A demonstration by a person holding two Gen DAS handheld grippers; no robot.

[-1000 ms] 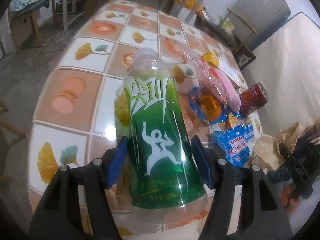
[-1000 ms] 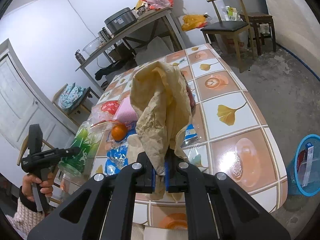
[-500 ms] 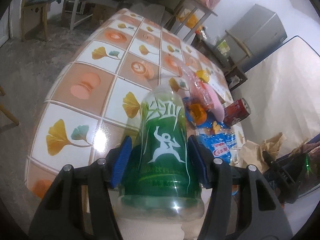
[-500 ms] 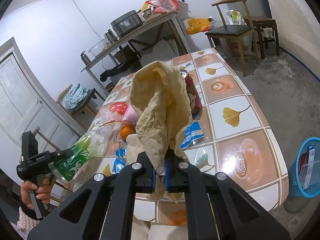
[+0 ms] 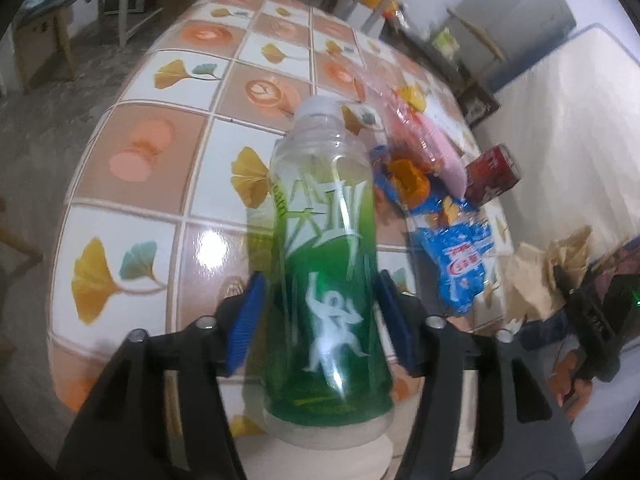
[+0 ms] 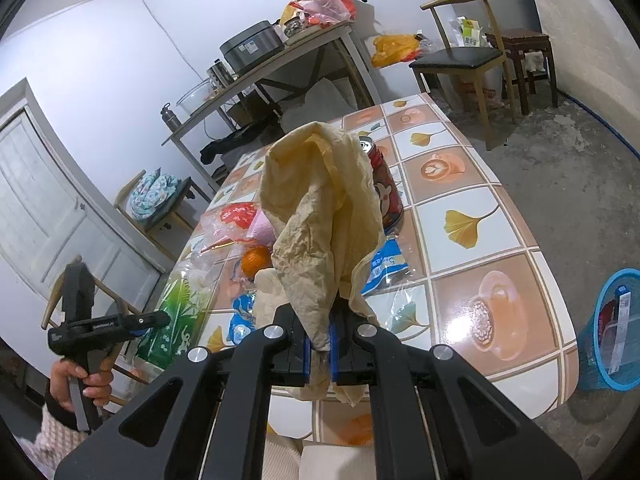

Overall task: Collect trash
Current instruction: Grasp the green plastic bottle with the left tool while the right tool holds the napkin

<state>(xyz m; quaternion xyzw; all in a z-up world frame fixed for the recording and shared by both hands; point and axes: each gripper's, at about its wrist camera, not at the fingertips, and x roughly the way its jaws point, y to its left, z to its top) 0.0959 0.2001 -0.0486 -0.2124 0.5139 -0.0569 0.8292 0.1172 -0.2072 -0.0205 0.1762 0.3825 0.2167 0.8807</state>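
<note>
A clear bottle with a green label [image 5: 328, 280] lies base-first between the blue pads of my left gripper [image 5: 320, 300], neck pointing at the table. The jaws are opening a little, but the pads still touch its sides. The right wrist view shows the same bottle [image 6: 180, 308] over the table's left edge, a person's hand on the handle. My right gripper [image 6: 318, 320] is shut on a crumpled tan paper [image 6: 324, 208] that stands up above its jaws. On the tiled table [image 6: 480, 232] lie a red can [image 6: 386, 188], an orange [image 6: 256, 260], a blue wrapper [image 5: 460, 264] and a pink packet [image 5: 436, 156].
A blue mesh bin [image 6: 616, 328] holding some trash stands on the floor right of the table. A wooden chair [image 6: 456, 56] and a cluttered side table [image 6: 280, 60] stand behind. Another chair with a bundle [image 6: 152, 196] is at the left, near a white door.
The left gripper has drawn back with the bottle toward the table's near-left edge, and the bottle now sits more upright in its jaws. The right gripper and its paper have kept still.
</note>
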